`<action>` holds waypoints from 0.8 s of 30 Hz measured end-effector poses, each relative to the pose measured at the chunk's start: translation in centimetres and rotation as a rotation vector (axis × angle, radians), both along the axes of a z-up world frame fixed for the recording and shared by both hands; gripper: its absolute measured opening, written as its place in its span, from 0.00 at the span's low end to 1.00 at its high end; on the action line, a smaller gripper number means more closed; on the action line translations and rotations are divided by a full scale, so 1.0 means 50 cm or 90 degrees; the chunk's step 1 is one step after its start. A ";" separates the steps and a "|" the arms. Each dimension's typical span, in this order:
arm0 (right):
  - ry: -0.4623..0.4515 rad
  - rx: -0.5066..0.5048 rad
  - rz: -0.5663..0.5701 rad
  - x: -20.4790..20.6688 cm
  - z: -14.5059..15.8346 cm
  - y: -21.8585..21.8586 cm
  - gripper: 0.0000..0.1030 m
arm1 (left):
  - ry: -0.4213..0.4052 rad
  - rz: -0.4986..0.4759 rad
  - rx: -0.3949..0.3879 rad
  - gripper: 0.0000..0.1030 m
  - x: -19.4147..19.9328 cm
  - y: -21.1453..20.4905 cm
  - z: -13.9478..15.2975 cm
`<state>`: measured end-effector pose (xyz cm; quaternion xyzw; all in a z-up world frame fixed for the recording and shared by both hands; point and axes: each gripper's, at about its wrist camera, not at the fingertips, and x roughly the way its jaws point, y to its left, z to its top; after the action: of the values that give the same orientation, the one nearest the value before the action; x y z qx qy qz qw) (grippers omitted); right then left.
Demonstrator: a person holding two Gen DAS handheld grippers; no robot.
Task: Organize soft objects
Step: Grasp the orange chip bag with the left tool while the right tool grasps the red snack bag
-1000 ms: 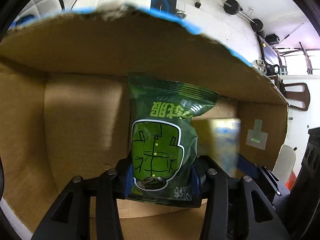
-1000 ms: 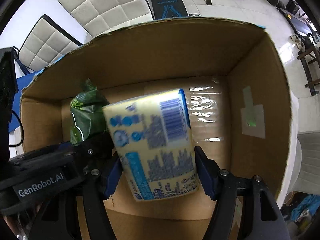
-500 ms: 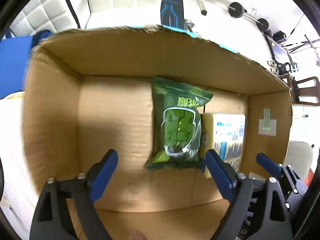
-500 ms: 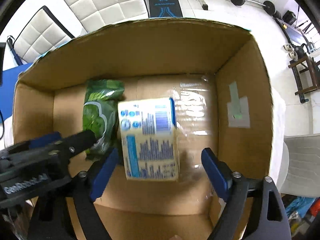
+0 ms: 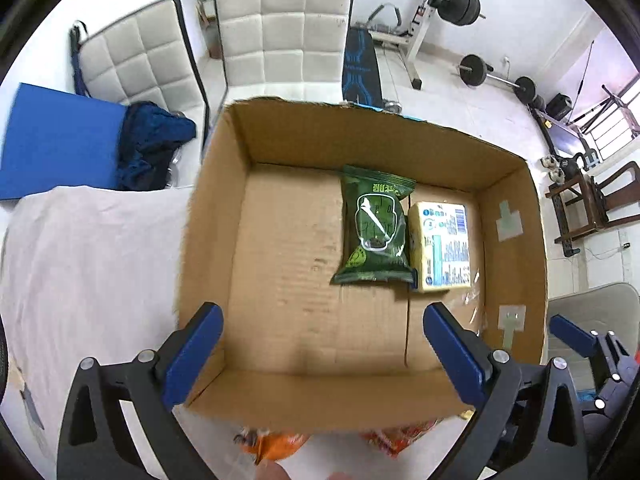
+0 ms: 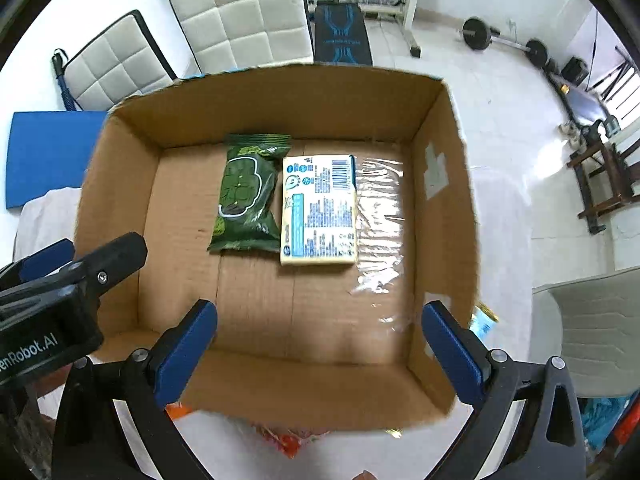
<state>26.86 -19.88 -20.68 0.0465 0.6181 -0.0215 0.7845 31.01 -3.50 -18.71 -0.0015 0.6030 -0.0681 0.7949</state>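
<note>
An open cardboard box [image 5: 512, 240] [image 6: 120, 168] stands on a white-covered table. A green snack bag [image 5: 374, 226] [image 6: 246, 194] lies flat on its floor. A pale yellow tissue pack [image 5: 444, 246] [image 6: 318, 210] lies right beside it, touching. My left gripper [image 5: 324, 356] is open and empty, above the box's near wall. My right gripper [image 6: 320, 356] is open and empty, also above the near wall. The left gripper's body shows at the left of the right wrist view [image 6: 60, 300].
Orange snack packets [image 5: 280, 446] [image 6: 288, 440] lie on the table just in front of the box. A small packet [image 6: 484, 322] lies by the box's right side. White padded chairs [image 5: 280, 32], a blue mat [image 5: 56, 140] and gym gear stand behind.
Both grippers opened and let go of the green bag and the tissue pack, which now lie in the box. Both grippers pulled back and up, out of the box.
</note>
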 end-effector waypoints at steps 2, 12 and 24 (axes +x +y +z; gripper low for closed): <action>-0.011 -0.004 -0.003 -0.024 0.024 0.003 1.00 | -0.016 -0.004 0.009 1.00 -0.022 -0.005 0.018; -0.079 -0.007 -0.013 -0.137 0.148 0.005 1.00 | -0.090 -0.008 0.010 1.00 -0.131 0.000 0.132; -0.011 0.054 -0.124 -0.240 0.089 -0.140 1.00 | -0.063 -0.003 0.048 1.00 -0.219 -0.018 0.063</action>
<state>14.88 -26.88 -16.26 0.1396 0.6040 -0.0714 0.7814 20.07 -4.42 -15.54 0.0332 0.5649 -0.0473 0.8231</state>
